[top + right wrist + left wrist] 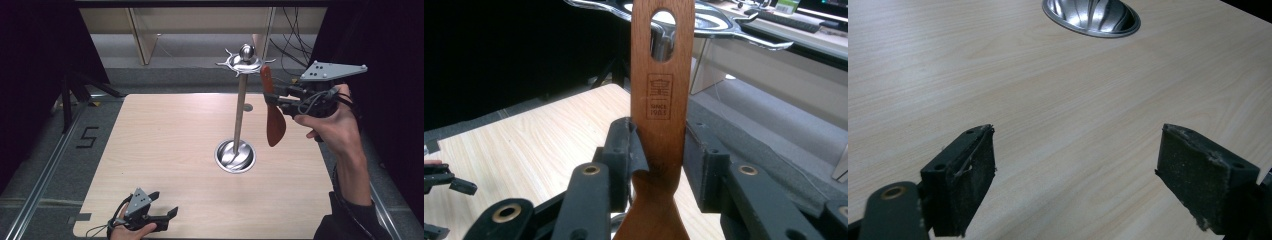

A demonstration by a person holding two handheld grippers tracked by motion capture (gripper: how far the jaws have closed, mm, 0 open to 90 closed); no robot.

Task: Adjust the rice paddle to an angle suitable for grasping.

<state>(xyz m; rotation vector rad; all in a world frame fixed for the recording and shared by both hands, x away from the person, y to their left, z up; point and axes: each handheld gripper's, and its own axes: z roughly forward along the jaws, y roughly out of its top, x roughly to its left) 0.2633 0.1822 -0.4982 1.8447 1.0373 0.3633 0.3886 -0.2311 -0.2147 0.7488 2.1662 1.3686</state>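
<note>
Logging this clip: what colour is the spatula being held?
Reddish-brown wood; the spatula shows best in the right gripper view.

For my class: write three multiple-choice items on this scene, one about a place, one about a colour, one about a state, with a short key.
1. Where does the metal stand's round base sit?
A. near the middle of the table
B. at the table's front left corner
C. on the floor

2. What colour is the wooden spatula?
A. pale yellow
B. reddish brown
C. black

3. How is the left gripper?
A. shut on the spatula
B. shut on nothing
C. open, holding nothing

Key: 1 A, the high view shows the base mid-table. 2 B, the wood looks reddish brown in the right gripper view too. 3 C, its jaws stand wide apart above bare table.
</note>
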